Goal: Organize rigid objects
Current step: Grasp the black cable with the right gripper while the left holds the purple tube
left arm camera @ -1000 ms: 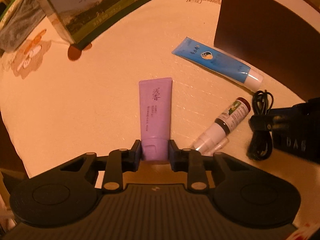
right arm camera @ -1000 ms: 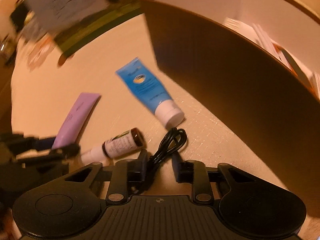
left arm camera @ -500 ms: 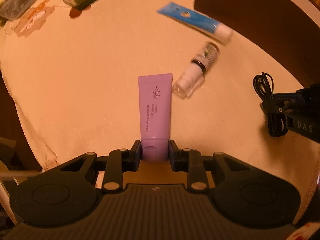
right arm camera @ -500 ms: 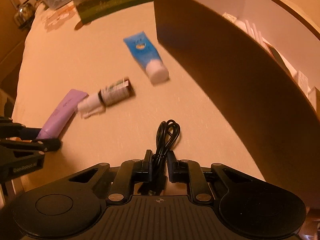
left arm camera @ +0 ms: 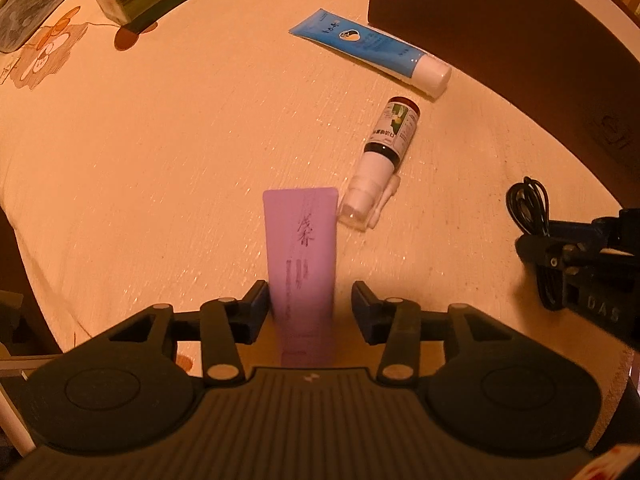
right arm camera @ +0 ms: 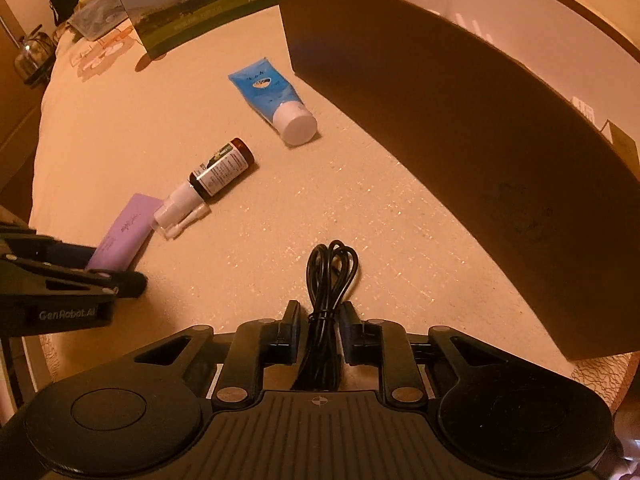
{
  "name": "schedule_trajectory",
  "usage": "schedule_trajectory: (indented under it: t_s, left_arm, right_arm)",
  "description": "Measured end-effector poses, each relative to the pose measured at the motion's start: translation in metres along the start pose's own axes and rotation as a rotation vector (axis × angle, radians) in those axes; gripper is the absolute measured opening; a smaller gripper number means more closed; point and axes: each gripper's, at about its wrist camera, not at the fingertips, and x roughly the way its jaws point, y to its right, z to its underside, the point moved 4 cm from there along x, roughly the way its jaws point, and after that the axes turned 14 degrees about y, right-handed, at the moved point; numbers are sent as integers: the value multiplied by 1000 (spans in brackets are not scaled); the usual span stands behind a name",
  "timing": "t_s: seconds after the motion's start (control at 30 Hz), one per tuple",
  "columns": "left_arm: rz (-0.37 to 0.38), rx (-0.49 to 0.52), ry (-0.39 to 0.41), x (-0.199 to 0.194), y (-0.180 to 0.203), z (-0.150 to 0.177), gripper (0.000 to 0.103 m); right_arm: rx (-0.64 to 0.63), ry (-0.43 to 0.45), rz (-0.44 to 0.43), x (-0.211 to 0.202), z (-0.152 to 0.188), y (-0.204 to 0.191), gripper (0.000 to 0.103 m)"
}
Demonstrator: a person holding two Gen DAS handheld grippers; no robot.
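tube (left arm camera: 300, 256) left of bottle (left arm camera: 384, 152); cable (right arm camera: 330, 280) beside box (right arm camera: 460, 128)

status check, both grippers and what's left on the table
Left gripper open around purple tube. Right gripper open around black cable. Blue tube and spray bottle lie loose ahead, box beyond.

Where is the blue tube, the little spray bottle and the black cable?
blue tube (right arm camera: 266, 92), right wrist view, on its blue body.
spray bottle (right arm camera: 220, 170), right wrist view, on its label.
black cable (right arm camera: 332, 264), right wrist view, on its loops.
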Motion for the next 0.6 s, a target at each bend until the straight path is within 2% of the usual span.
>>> schedule_trajectory:
  t_s: [0.13,0.27,0.6]
  left_arm:
    - [-9,20,4,2,3,-1,40]
    - [-7,28,13,0,6,1,29]
    - [-20,23,-5,-1,8,2,28]
  right_arm:
    - [5,6,14,2,1,-1,17]
    - [-2,2,17,0,1,-2,12]
    - [42,-22,1,-6,2,-1,11]
